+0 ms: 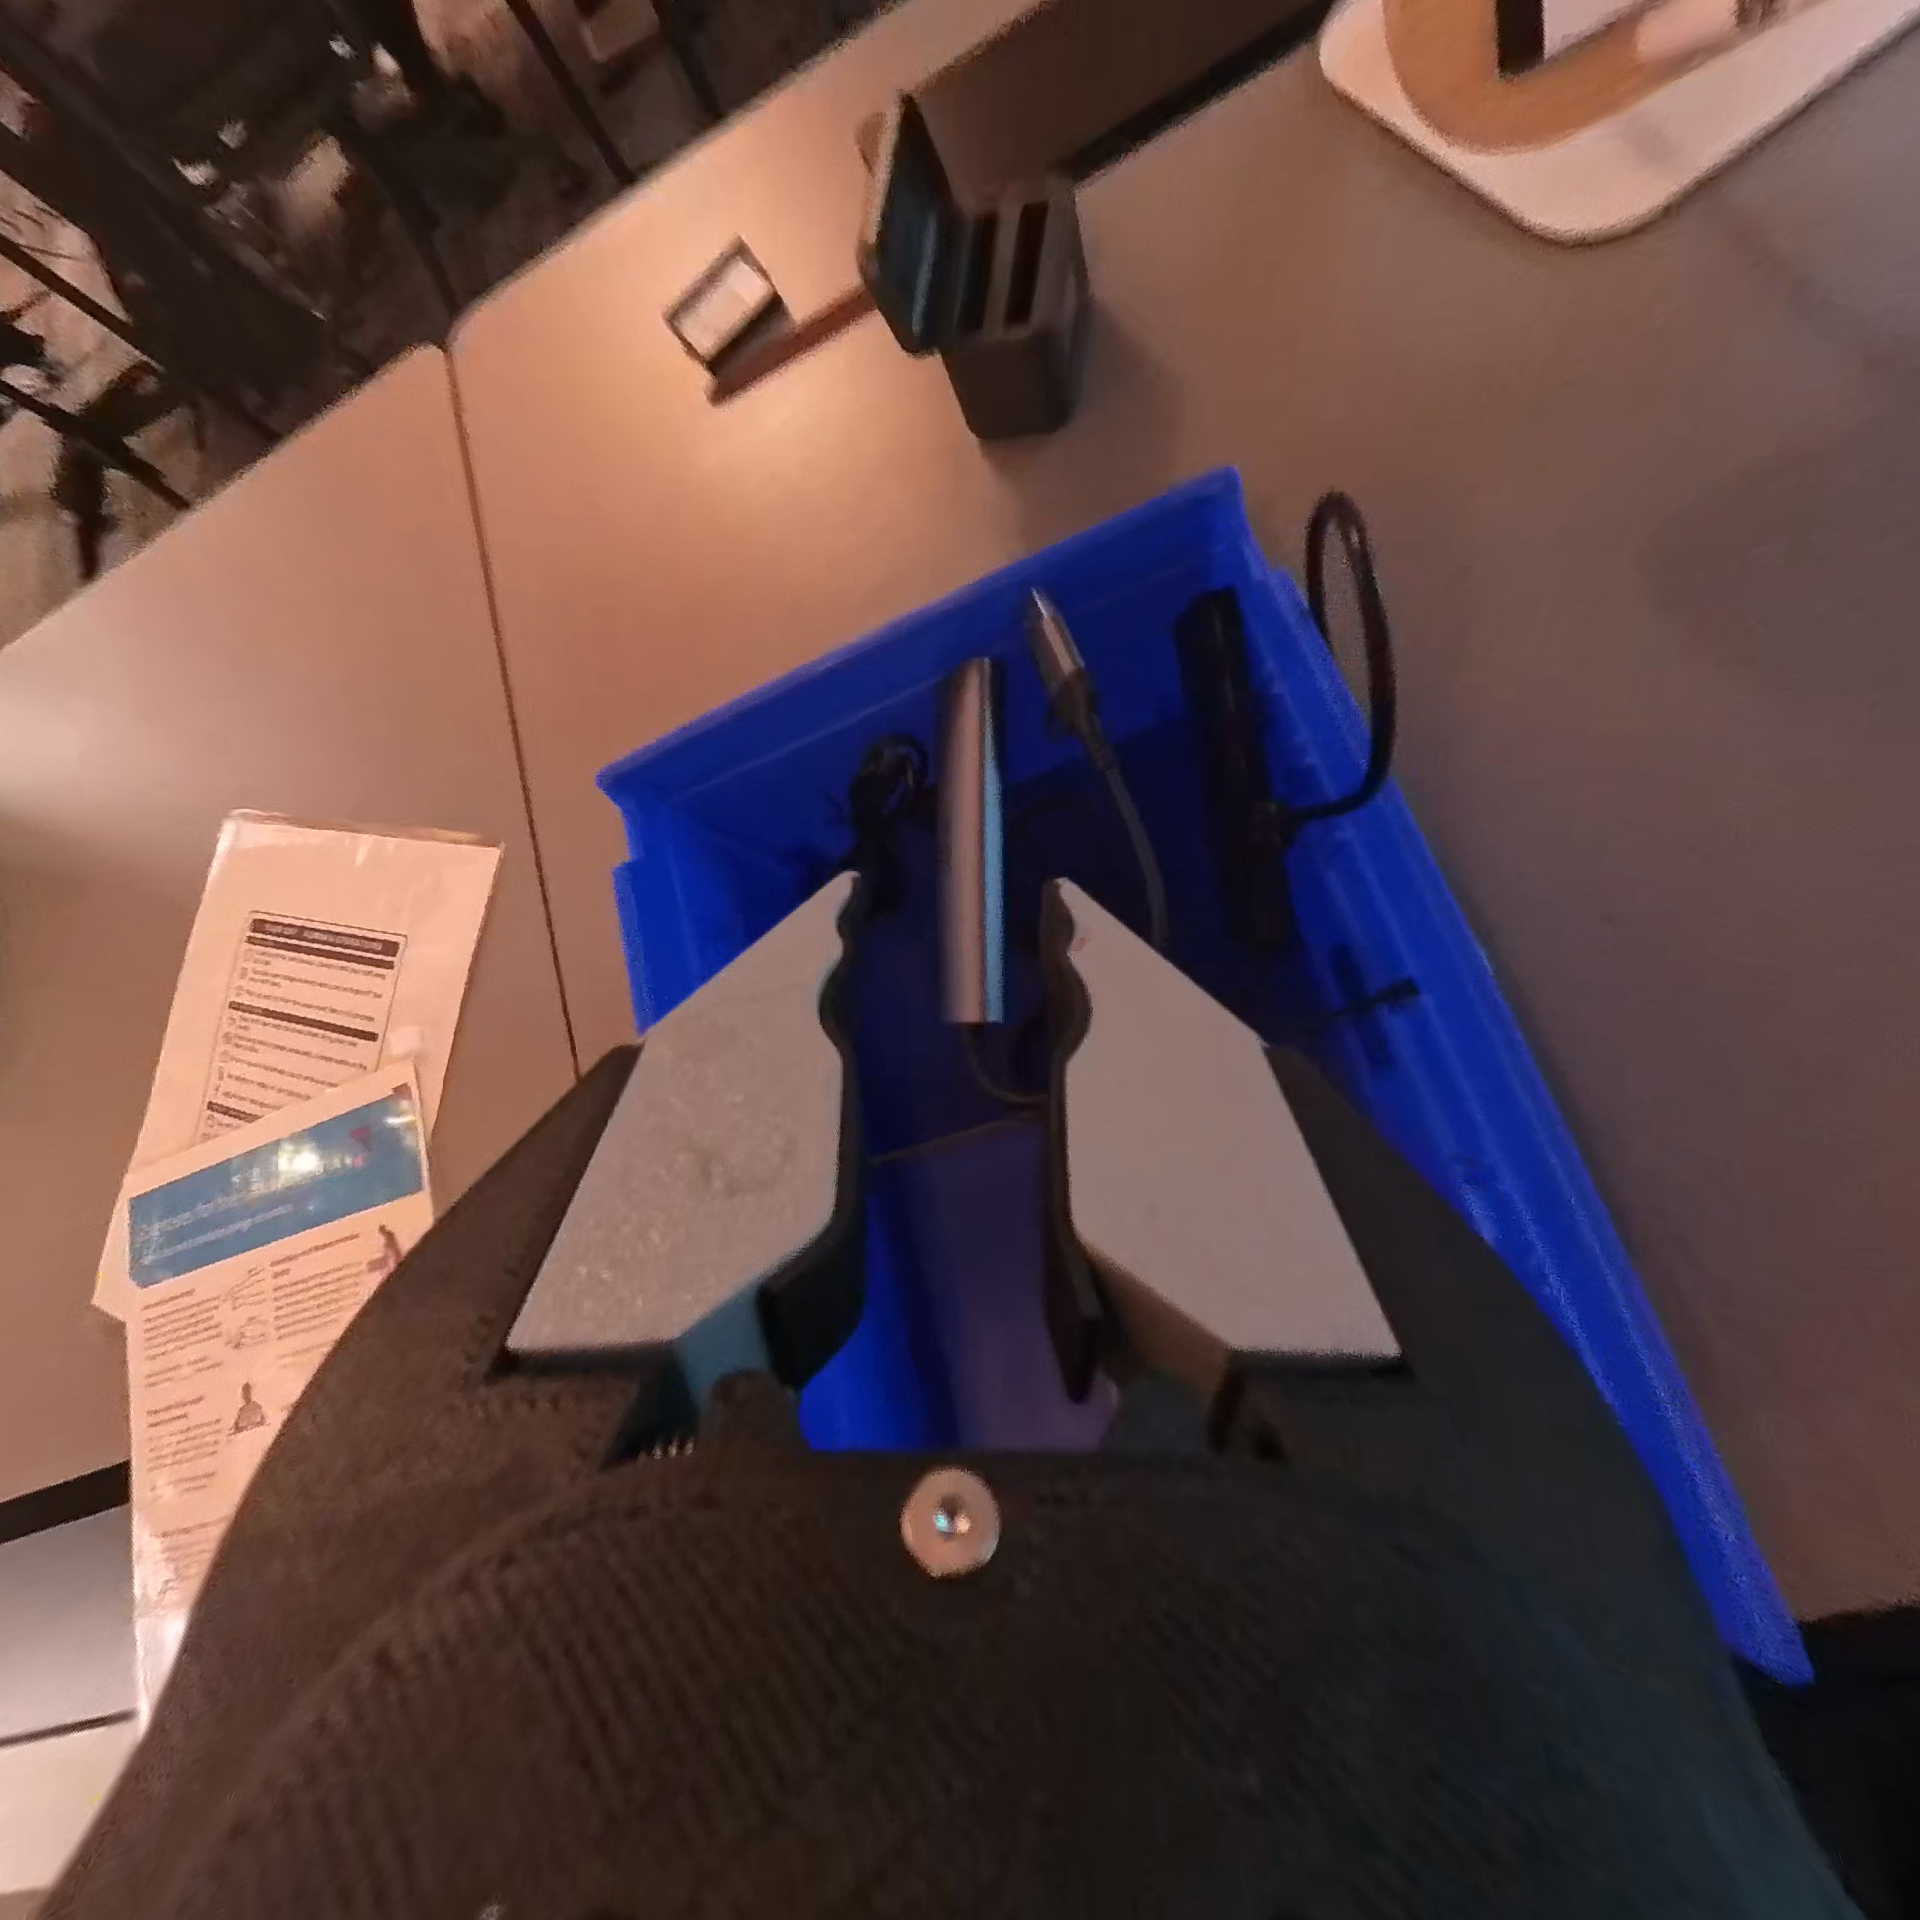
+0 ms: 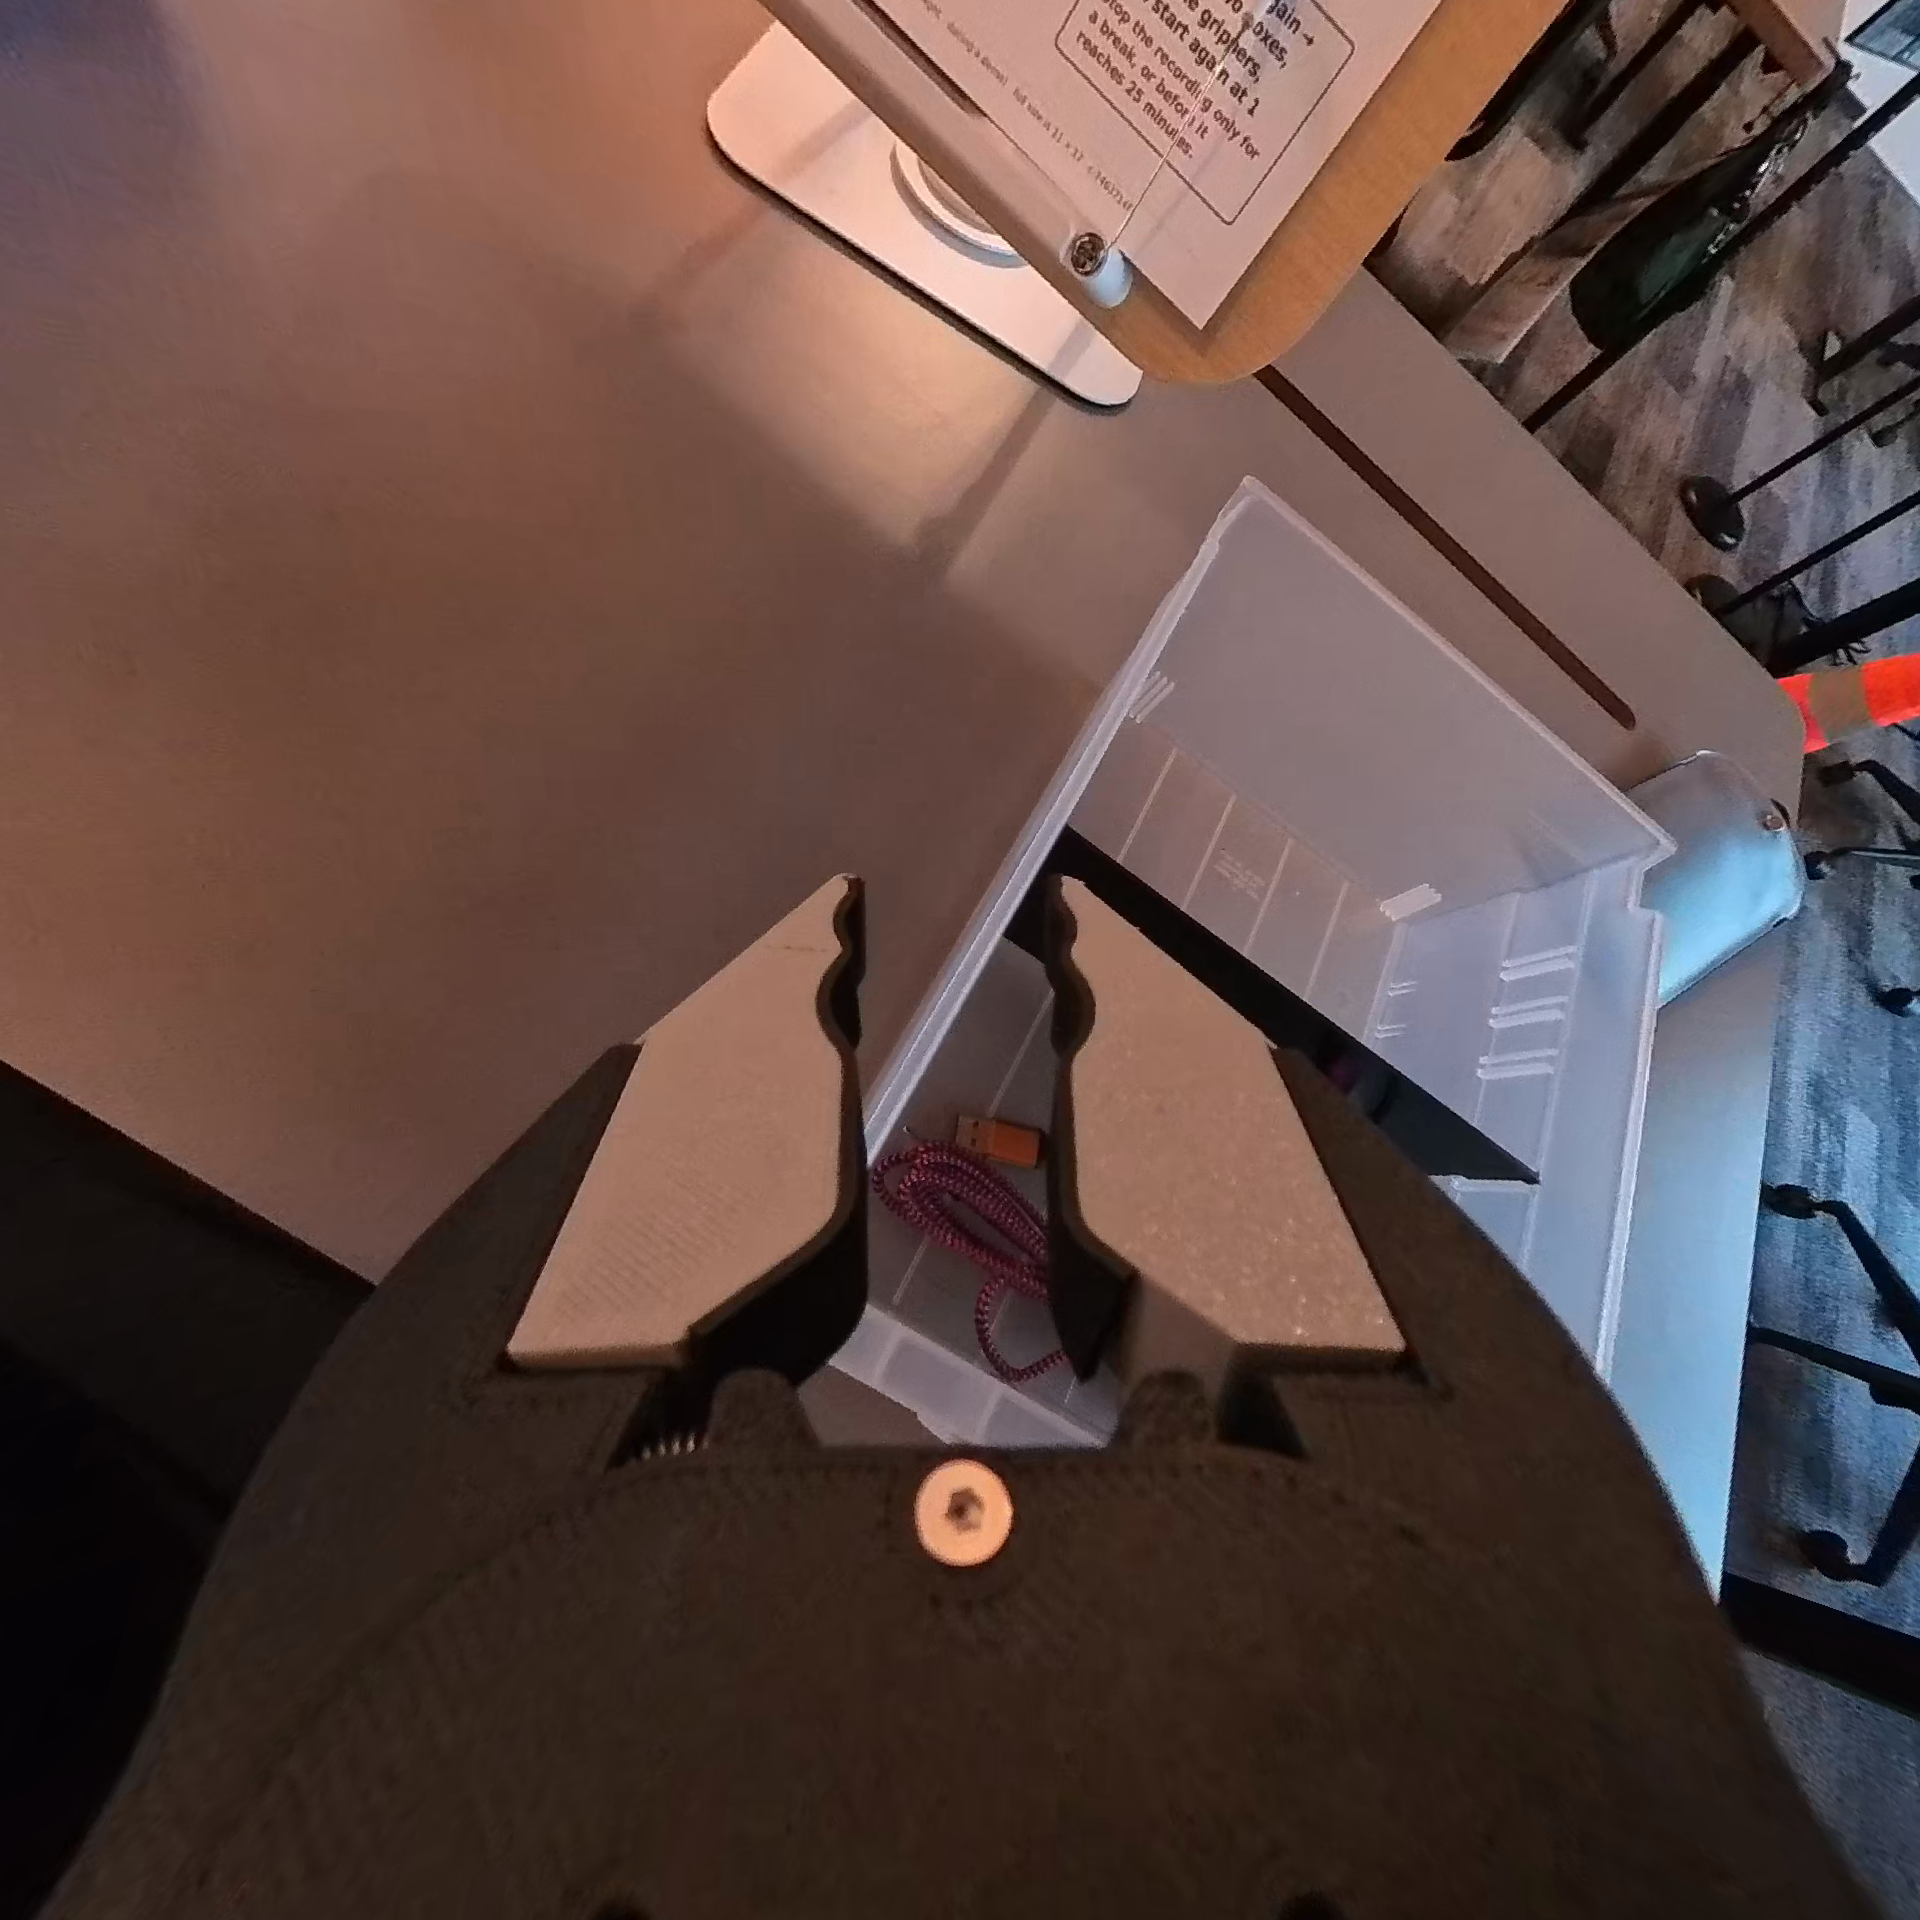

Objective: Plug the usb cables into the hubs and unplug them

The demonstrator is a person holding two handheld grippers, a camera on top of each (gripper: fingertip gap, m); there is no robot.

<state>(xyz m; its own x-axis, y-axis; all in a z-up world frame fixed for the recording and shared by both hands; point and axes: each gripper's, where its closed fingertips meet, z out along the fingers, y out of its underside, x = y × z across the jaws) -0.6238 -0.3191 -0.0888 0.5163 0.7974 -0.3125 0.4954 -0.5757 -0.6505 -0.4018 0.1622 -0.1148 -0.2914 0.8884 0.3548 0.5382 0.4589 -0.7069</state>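
Left wrist view: leaflets beside blue bin (touching? unclear)

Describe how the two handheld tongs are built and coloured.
Both the left tongs and right tongs look alike: black ribbed printed bodies, one silver screw at centre, two tapering fingers faced with pale grey plates, black wavy inner edges. No sleeves or cables show.

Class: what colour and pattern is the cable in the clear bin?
Braided pink-and-dark cable, best seen in the right wrist view.
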